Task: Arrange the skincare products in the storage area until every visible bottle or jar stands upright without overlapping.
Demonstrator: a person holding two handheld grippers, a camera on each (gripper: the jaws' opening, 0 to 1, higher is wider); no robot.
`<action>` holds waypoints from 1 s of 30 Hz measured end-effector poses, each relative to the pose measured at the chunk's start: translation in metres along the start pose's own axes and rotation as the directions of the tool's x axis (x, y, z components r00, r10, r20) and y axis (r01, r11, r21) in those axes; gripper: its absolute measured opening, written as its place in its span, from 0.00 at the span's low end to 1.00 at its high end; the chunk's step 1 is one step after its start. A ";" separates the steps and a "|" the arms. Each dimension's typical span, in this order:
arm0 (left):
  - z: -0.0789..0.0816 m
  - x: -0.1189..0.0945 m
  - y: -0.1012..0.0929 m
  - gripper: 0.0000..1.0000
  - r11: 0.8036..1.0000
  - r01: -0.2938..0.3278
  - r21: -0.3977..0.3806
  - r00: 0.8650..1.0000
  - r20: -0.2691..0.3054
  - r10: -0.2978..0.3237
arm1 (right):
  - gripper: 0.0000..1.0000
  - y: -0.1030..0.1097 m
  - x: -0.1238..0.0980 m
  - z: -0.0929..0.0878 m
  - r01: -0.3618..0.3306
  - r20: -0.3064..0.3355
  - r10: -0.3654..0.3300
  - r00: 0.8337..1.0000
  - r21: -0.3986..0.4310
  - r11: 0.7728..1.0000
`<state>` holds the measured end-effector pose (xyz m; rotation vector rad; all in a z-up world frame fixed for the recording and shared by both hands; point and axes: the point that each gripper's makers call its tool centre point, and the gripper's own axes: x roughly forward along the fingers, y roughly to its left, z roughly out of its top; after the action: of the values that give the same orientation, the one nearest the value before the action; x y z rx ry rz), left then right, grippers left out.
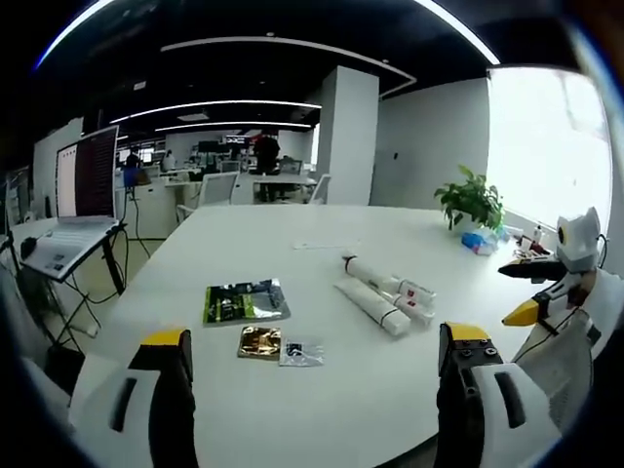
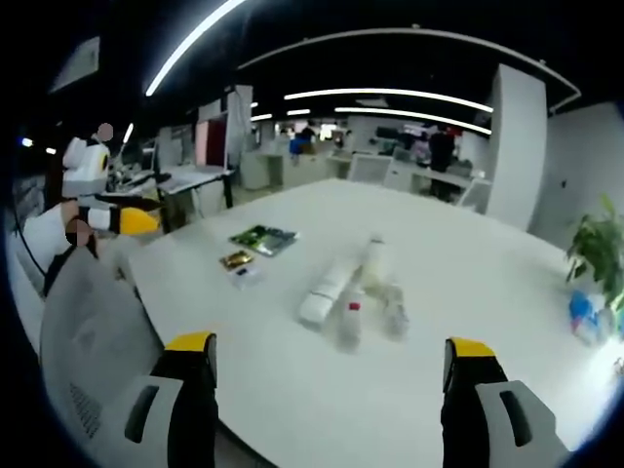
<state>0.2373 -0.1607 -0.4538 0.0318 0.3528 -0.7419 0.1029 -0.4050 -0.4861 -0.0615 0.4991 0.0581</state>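
Note:
Several white skincare tubes and bottles [image 1: 383,295] lie on their sides in a loose cluster on the white table [image 1: 390,390], touching one another. In the right gripper view the same cluster [image 2: 353,291] lies just past the jaws, somewhat blurred. My left gripper [image 1: 314,336] is open above the table's near edge, with the cluster ahead and to the right of it. My right gripper [image 2: 331,344] is open too, hovering short of the cluster with nothing between its jaws. Each gripper shows at the side of the other's view: the right gripper [image 1: 558,288], the left gripper [image 2: 109,216].
A green packet [image 1: 246,301], a gold packet [image 1: 260,341] and a small silver packet [image 1: 302,353] lie left of the tubes. A potted plant [image 1: 473,202] and a blue item [image 2: 585,317] stand at the far side. A laptop on a stand [image 1: 73,210] is off the table's left.

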 end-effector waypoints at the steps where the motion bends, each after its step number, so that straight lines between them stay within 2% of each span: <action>1: 0.001 0.000 -0.001 0.99 1.000 0.003 0.001 1.000 0.001 -0.003 | 1.00 0.000 0.000 0.000 -0.001 -0.001 0.001 1.000 -0.002 1.000; 7: -0.003 0.000 0.000 0.99 1.000 -0.020 0.018 1.000 -0.018 0.020 | 1.00 -0.001 0.002 0.000 -0.017 -0.006 0.017 1.000 -0.016 1.000; 16: -0.006 -0.005 -0.015 0.99 0.999 -0.049 0.000 0.999 -0.008 0.049 | 1.00 -0.010 -0.002 0.000 -0.054 -0.001 0.054 0.999 -0.038 0.998; 22: -0.010 -0.004 -0.032 0.99 0.999 -0.043 -0.001 0.999 -0.021 0.043 | 0.99 -0.022 -0.004 -0.001 -0.057 -0.005 0.057 0.998 -0.032 0.998; 26: -0.005 -0.004 -0.040 0.99 0.999 -0.040 0.002 0.999 -0.008 0.041 | 0.96 -0.027 -0.003 -0.002 -0.066 -0.011 0.066 0.998 -0.030 0.997; 30: -0.005 0.000 -0.038 0.99 0.999 -0.031 0.013 0.999 -0.012 0.031 | 0.96 -0.035 0.002 0.006 -0.067 0.012 0.067 0.998 -0.030 0.997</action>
<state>0.2101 -0.1884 -0.4543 0.0537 0.3587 -0.7138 0.1099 -0.4395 -0.4804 -0.0730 0.4869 0.1312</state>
